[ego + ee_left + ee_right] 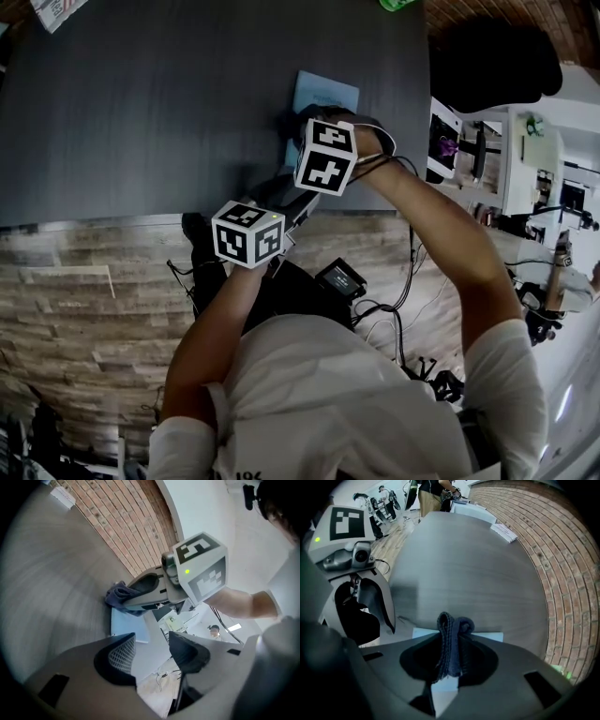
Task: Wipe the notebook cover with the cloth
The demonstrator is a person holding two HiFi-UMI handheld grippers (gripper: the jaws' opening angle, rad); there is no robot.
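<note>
A light blue notebook [326,92] lies on the dark table [141,112] near its front right edge. My right gripper [450,660] points straight down over the notebook's near end and is shut on a folded dark blue cloth [452,641]. The cloth [119,597] hangs below the jaws and rests on the notebook [123,625]. My left gripper [152,656] is level at the table's front edge, just short of the notebook. Its jaws stand wide open with nothing between them. Its marker cube [248,232] sits below and to the left of the right gripper's cube [326,155].
A printed leaflet [56,11] lies at the table's far left corner and a green object [398,5] at the far right. A black chair [487,61] and white equipment stand to the right. Cables [394,309] run over the stone-patterned floor below the table edge.
</note>
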